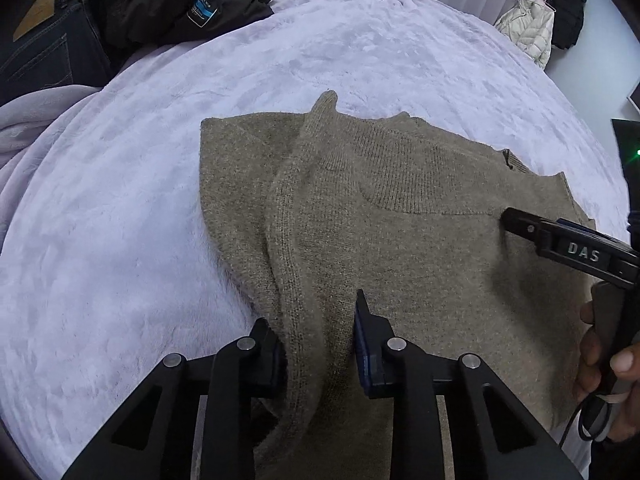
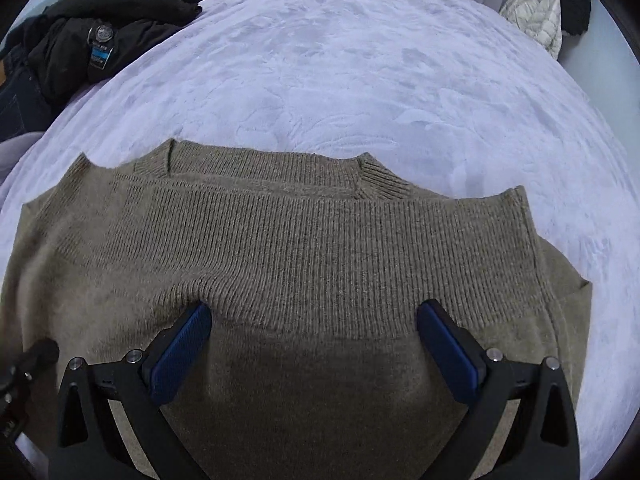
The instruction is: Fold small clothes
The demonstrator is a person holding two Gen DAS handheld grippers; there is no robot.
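- Sweater (image 1: 400, 260), taupe knit, is spread on the lavender blanket (image 1: 120, 240) beneath both grippers.
- Its sleeve (image 1: 296, 320) is pinched between the left gripper (image 1: 320, 344) pads, probably for folding inward.
- The right gripper (image 2: 314, 344) is held spread above the ribbed collar (image 2: 280, 184).

1. Sweater (image 2: 304, 248) – olive-brown knit, flat on a lilac blanket (image 2: 360, 60), ribbed collar at its far edge.
2. Right gripper (image 2: 314, 348) – blue pads spread wide just above the knit.
3. Black jacket (image 2: 108, 36), far left.
4. White coat (image 2: 536, 20), far right.
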